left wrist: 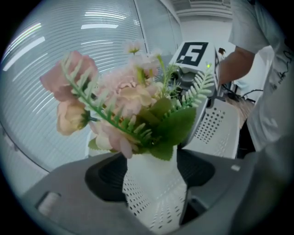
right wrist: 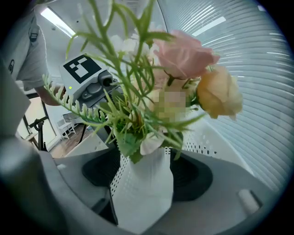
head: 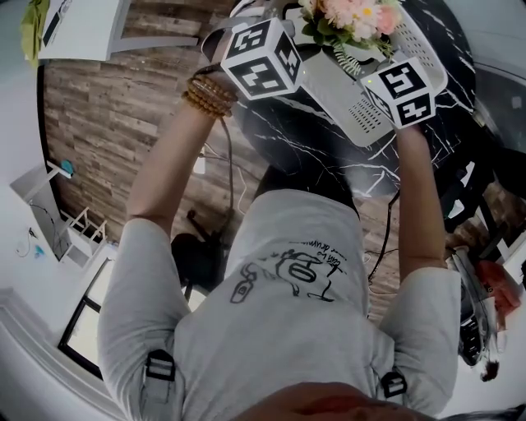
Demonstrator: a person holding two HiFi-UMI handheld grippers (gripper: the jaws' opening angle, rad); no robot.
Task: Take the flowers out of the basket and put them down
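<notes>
A bunch of pink and peach artificial flowers with green fern sprigs stands in a white perforated basket on the black marble table. My left gripper is at the basket's left end and my right gripper at its right end. In the left gripper view the basket's end wall rises between the wide-spread jaws, with the flowers right above it. The right gripper view shows the opposite end wall between its wide jaws, under the flowers. I cannot see either pair of pads pressing on the basket.
The round table sits over a wood-plank floor, with a cable trailing down at my feet. A white furniture piece stands at the far left, and clutter lies on the floor at the right. A slatted white wall curves behind the flowers.
</notes>
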